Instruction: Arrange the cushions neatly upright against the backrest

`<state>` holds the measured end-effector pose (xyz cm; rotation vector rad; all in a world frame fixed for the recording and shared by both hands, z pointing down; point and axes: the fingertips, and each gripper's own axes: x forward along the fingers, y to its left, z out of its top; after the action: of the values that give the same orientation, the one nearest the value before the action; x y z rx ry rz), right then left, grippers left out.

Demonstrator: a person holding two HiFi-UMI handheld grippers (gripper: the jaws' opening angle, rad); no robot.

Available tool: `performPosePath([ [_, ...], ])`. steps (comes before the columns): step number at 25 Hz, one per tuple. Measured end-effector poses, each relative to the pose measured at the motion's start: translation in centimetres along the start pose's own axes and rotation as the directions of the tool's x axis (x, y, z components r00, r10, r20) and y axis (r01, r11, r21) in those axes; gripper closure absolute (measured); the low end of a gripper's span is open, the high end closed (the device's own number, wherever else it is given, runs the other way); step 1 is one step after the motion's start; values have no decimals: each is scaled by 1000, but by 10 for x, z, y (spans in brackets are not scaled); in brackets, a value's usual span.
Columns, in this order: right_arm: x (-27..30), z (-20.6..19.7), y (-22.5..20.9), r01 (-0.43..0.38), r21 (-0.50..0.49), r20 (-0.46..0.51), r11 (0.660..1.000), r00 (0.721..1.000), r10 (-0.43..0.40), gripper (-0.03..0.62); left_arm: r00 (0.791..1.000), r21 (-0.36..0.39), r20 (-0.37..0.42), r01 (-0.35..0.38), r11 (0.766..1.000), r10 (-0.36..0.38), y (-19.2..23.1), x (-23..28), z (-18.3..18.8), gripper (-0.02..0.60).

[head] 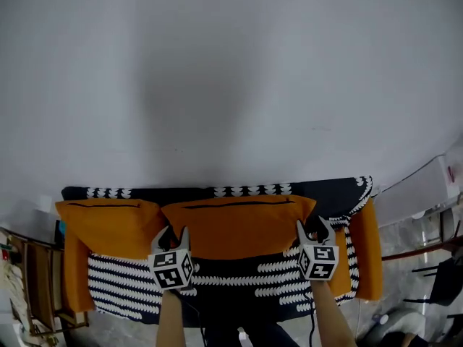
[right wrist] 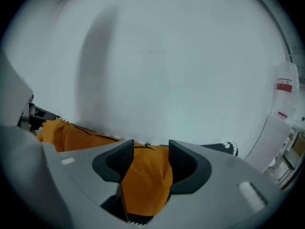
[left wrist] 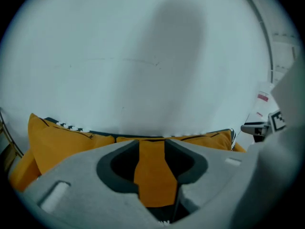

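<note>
Two orange cushions stand upright on the sofa. The middle cushion (head: 239, 226) leans on the backrest (head: 329, 188) right behind it. The left cushion (head: 108, 223) sits just to its left, touching it, with the two top edges nearly level. Judged from this, most of the job looks done. An orange piece (head: 369, 248) hangs well to the right of the middle cushion, and I cannot tell whether it is a third cushion to set up or the sofa's arm.

The left gripper (head: 172, 233) is at the middle cushion's left edge and the right gripper (head: 316, 226) at its right edge. The left fingers (left wrist: 116, 166) stand partly apart, with orange fabric showing in the gap but not pinched. The right fingers (right wrist: 114, 163) are spread wider, and a bulge of the cushion's corner lies between them, unclamped.

The wall (head: 231, 85) rises straight behind the middle cushion, so nothing can go further back. The patterned seat (head: 231, 277) in front of it is bare and gives room to draw the hands away. A wooden rack (head: 36, 280) stands far to its left and a dark chair (head: 443, 280) far to its right, both clear of the hands.
</note>
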<state>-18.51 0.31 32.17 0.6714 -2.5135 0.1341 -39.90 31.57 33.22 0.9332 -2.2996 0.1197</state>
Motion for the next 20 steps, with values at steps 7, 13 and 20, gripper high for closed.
performPosePath([
  [7,-61,66,23,-49,-9,150,999,987,50,460,981,44,188,38,998,-46,-39,-68,70,419],
  [13,-108,115,41,-69,-21,272,997,960,72,553,947,103,311,48,994,-77,-70,-123,117,546],
  [20,-149,144,52,-64,-47,335,997,939,76,585,904,134,422,8,991,-65,-83,-181,150,577],
])
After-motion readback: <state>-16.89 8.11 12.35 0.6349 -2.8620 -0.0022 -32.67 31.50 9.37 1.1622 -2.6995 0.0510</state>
